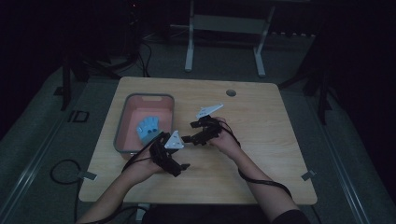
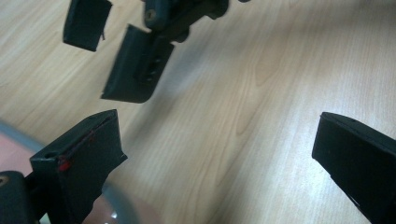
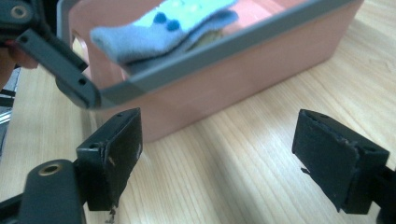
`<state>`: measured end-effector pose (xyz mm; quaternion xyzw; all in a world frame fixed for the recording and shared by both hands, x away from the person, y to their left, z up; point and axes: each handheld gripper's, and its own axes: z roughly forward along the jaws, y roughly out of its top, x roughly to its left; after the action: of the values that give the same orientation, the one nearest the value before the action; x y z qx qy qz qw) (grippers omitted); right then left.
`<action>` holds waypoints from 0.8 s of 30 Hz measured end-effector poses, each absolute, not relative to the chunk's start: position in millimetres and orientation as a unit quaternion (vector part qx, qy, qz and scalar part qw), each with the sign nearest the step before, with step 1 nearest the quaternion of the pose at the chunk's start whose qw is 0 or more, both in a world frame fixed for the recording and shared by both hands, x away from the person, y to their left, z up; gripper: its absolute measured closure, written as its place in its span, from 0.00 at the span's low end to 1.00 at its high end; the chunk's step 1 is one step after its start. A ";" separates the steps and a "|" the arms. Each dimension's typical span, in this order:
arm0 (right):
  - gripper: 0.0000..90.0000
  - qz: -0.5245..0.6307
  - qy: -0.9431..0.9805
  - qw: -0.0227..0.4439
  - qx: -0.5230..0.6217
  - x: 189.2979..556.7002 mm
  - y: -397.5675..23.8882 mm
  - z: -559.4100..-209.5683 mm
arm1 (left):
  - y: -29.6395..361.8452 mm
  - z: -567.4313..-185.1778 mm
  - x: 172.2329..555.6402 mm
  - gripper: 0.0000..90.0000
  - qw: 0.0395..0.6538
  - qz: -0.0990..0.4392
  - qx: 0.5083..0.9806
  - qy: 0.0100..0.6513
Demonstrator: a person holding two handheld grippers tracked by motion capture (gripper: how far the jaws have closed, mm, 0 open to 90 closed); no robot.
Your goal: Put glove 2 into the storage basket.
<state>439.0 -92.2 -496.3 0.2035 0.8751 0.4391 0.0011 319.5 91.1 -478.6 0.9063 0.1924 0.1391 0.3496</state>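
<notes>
A pink bin with a grey rim (image 1: 149,96) stands on the left half of the wooden table. A light blue cloth item with darker blue dots (image 1: 148,127) lies in it; in the right gripper view the cloth (image 3: 163,28) drapes just behind the bin's near wall (image 3: 233,84). My left gripper (image 1: 177,151) is just off the bin's near right corner, and its jaws (image 2: 215,130) are open over bare wood. My right gripper (image 1: 188,131) faces the bin from the right, open (image 3: 217,126) and holding nothing. The two grippers are close together.
The right gripper's jaws (image 2: 135,65) hang just ahead of my left gripper. A corner of the bin (image 2: 133,215) lies under my left jaw. A round grommet (image 1: 230,92) sits near the table's far edge. Bare wood (image 1: 261,140) spreads to the right.
</notes>
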 end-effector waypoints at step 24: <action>0.18 0.423 0.878 -0.015 0.223 428.2 -117.3 -531.7 | 57.8 -514.7 304.0 0.02 0.343 0.116 0.918 0.161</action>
<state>428.2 -117.3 -531.7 0.2233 0.8779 0.4234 -0.0153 304.0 57.8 -514.7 0.9181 0.1609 0.1160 0.3433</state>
